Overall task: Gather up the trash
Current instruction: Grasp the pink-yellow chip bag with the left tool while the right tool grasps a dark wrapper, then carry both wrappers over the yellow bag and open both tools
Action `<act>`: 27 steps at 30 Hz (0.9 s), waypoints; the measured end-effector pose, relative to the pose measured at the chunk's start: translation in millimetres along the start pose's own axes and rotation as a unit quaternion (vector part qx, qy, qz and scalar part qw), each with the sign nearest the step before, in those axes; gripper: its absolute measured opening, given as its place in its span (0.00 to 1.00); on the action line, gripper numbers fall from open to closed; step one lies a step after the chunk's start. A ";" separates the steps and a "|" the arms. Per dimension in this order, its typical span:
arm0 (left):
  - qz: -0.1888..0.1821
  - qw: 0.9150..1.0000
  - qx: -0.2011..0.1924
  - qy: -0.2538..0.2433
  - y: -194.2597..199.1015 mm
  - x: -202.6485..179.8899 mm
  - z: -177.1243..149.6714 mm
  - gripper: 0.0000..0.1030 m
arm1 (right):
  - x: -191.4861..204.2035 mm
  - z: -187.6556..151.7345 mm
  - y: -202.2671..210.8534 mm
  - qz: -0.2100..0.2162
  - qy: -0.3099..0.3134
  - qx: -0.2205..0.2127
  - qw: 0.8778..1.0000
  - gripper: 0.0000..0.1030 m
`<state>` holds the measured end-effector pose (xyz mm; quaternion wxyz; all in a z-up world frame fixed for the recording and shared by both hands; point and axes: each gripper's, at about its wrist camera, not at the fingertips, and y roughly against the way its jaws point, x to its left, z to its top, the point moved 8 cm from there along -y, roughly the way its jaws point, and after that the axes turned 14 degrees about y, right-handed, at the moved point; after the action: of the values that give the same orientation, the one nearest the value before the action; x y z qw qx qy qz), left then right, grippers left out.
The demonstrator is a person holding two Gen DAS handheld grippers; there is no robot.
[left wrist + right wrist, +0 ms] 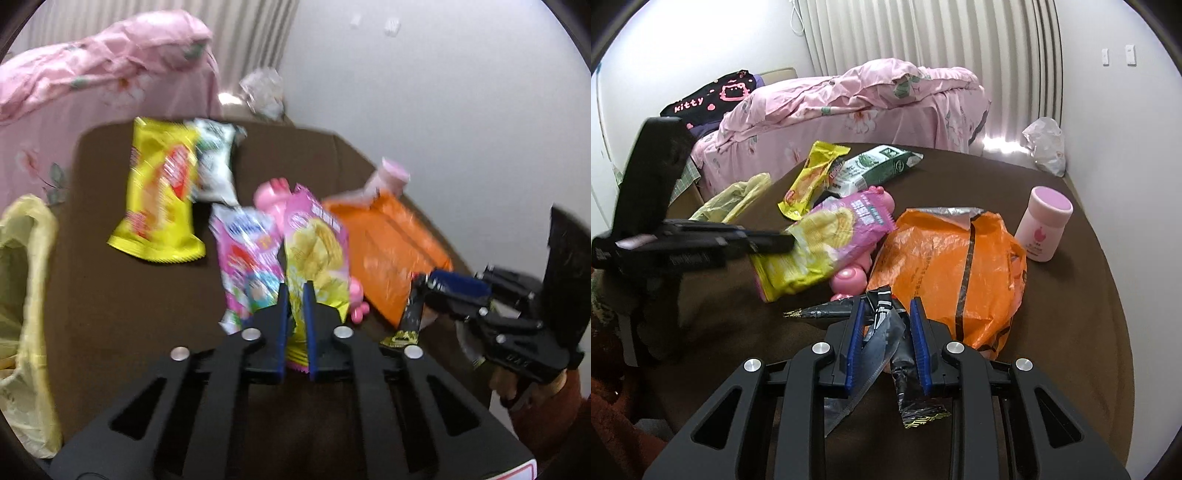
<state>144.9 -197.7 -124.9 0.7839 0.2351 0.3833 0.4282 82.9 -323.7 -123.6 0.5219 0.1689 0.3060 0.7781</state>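
Right wrist view: the right gripper (886, 306) is clamped on a black crumpled wrapper (886, 332) above the brown table (1071, 332), beside an orange bag (945, 266). The left gripper (295, 291) is closed on a pink-and-yellow snack packet (317, 243); its print is too blurred to be read. "kitty" is read on a black cloth (713, 96) behind the pink bedding (849, 96).

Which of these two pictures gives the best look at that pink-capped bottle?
The right wrist view: the pink-capped bottle stands upright, sharp and unobstructed on the brown table. The left wrist view shows only its blurred top behind the orange bag.
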 end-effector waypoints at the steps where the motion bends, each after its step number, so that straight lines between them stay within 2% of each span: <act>1: 0.000 1.000 -0.016 0.002 10.0 1.5 4.2 0.06 | 0.2 1.9 1.7 0.000 0.000 -0.003 1.000 0.23; 5: 0.003 0.998 -0.060 0.011 41.6 7.0 18.3 0.06 | 2.9 12.3 6.5 0.003 -0.004 -0.014 1.000 0.23; 10: 0.051 0.992 -0.114 0.009 75.9 26.5 33.8 0.06 | 14.6 32.4 10.1 0.005 0.013 -0.026 1.000 0.23; 14: 0.071 0.987 -0.143 0.034 105.6 53.5 42.3 0.06 | 25.6 61.4 13.6 0.008 0.029 -0.051 0.998 0.23; 17: 0.094 0.978 -0.176 0.058 134.2 79.5 50.0 0.06 | 37.4 93.4 15.6 0.020 0.039 -0.077 0.996 0.23; 21: 0.132 0.961 -0.226 0.092 177.5 122.1 55.5 0.06 | 63.9 139.5 9.0 0.048 0.063 -0.097 0.992 0.23; 27: 0.173 0.936 -0.264 0.156 222.3 181.7 48.7 0.06 | 118.4 191.1 -15.7 0.087 0.114 -0.110 0.984 0.23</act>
<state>136.5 71.2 -13.7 0.6620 0.0129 0.3277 0.6740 158.1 -153.8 3.8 0.4291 0.0467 0.2602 0.8637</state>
